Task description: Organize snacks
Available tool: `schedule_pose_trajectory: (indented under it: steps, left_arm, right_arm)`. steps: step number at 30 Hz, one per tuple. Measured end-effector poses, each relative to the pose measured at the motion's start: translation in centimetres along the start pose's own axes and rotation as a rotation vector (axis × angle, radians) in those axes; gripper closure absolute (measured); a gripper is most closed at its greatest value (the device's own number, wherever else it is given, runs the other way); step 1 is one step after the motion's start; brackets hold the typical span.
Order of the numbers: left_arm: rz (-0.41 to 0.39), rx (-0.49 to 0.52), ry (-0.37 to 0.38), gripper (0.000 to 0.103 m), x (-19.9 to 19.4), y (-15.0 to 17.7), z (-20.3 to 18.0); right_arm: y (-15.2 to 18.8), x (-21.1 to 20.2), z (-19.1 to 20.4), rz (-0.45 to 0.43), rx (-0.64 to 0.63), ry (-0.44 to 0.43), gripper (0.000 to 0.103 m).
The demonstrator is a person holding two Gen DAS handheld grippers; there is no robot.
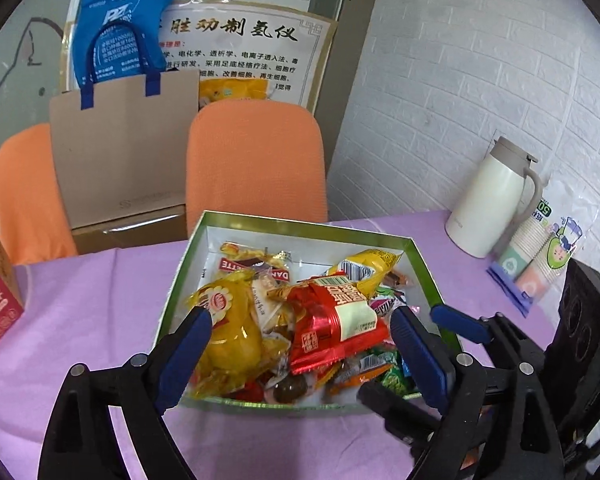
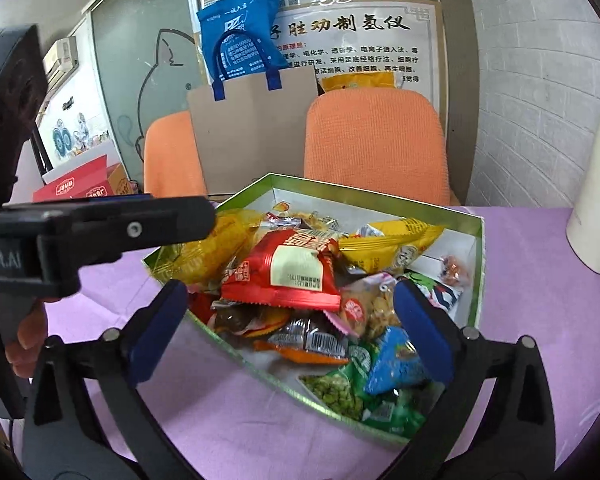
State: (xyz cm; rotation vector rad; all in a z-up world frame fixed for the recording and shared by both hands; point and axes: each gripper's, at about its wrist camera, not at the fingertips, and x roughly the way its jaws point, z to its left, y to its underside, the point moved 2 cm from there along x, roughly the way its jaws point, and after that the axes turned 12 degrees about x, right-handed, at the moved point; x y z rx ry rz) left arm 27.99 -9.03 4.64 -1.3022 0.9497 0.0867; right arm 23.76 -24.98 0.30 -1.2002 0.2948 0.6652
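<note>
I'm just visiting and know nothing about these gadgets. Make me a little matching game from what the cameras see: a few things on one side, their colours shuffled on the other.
Things:
1. tablecloth
2. chair
3. jug
4. hanging bag

Colours:
A. blue
B. cream white
C. purple
D. orange

Pairs: 1-C, 2-D, 3-B, 4-A

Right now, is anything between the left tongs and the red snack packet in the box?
Nothing visible. The left tongs hang open over the green box, and the red snack packet lies on top of the pile between the fingers, uncovered.
</note>
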Motion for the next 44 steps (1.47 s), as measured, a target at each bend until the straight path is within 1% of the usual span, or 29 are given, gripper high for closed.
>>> schedule_pose_trajectory:
  steps: [3,4,5,7,11,15,17,19,22,26,30,35,44]
  left_arm:
    - [-0.026,-0.001,-0.014,0.009,-2.5,0.5,-1.0]
    - [-0.032,-0.003,-0.021,0.006,-3.3,0.7,-1.3]
    - [-0.032,-0.004,-0.030,0.000,-4.3,1.1,-1.7]
    - [-0.060,-0.006,-0.034,0.000,-6.4,1.9,-2.3]
    - [-0.101,-0.009,-0.144,0.000,-10.5,4.1,-3.4]
    - [-0.081,-0.037,-0.249,0.000,-13.0,7.3,-4.3]
    - [-0.063,-0.044,-0.290,0.000,-13.5,9.0,-5.1]
    - [-0.043,-0.041,-0.315,0.000,-13.6,10.7,-6.0]
    - [-0.002,-0.050,-0.311,0.000,-13.2,12.9,-7.1]
    - [0.038,-0.056,-0.314,0.000,-12.6,14.5,-8.1]
    - [0.054,-0.052,-0.341,0.000,-12.6,14.8,-8.3]
    - [0.059,-0.035,-0.360,0.000,-12.8,14.9,-8.4]
    - [0.039,-0.034,-0.371,0.000,-13.4,14.8,-8.6]
  right_arm:
    - [-0.1,-2.6,0.2,-0.018,0.019,0.009,0.001]
    - [-0.1,-3.5,0.4,-0.027,0.017,0.015,0.001]
    - [0.0,-4.6,0.6,-0.039,0.013,0.022,0.001]
    - [0.5,-6.9,0.9,-0.063,0.008,0.036,0.001]
    - [2.1,-10.6,1.4,-0.076,0.012,0.070,0.001]
    - [4.4,-13.7,1.5,-0.085,0.032,0.118,0.001]
    - [5.5,-14.5,1.4,-0.085,0.042,0.145,0.001]
    - [6.7,-15.1,1.3,-0.086,0.048,0.161,0.001]
    - [8.1,-15.3,1.3,-0.075,0.051,0.164,0.001]
    - [9.7,-15.1,1.5,-0.067,0.028,0.200,0.001]
    - [10.6,-15.3,1.4,-0.063,0.017,0.220,0.001]
    - [10.4,-15.5,1.0,-0.072,0.031,0.227,0.001]
    - [10.3,-15.3,1.0,-0.074,0.035,0.227,0.001]
